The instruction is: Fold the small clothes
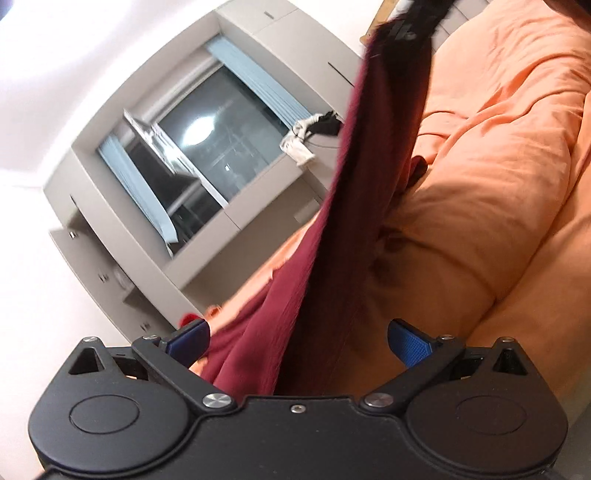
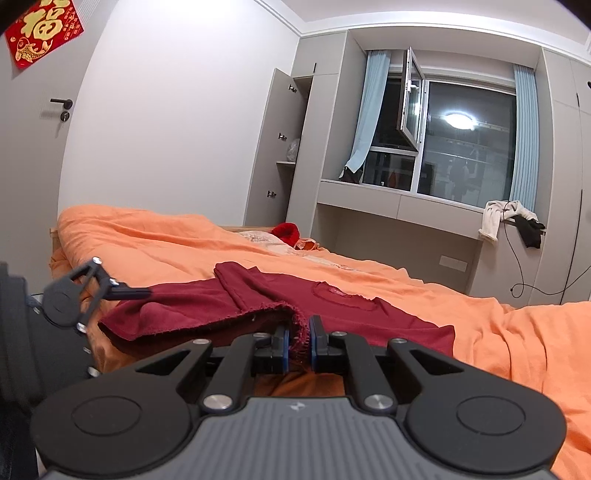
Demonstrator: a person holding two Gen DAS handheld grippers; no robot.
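A dark red garment (image 2: 258, 299) lies spread on the orange bedcover (image 2: 517, 332). My right gripper (image 2: 300, 338) is shut on its frayed near hem, lifted slightly off the bed. In the left wrist view the same garment (image 1: 354, 206) runs as a stretched band from between my fingers up to the right gripper (image 1: 417, 22) at the top. My left gripper (image 1: 299, 336) has its blue pads wide apart with the cloth passing between them. The left gripper also shows in the right wrist view (image 2: 144, 293), at the garment's left corner.
The bed has a red knitted item (image 2: 286, 232) near its far end. Beyond stand a window ledge with white and black cloths (image 2: 513, 221), grey cabinets (image 2: 280, 147) and a door (image 2: 33, 129) at left.
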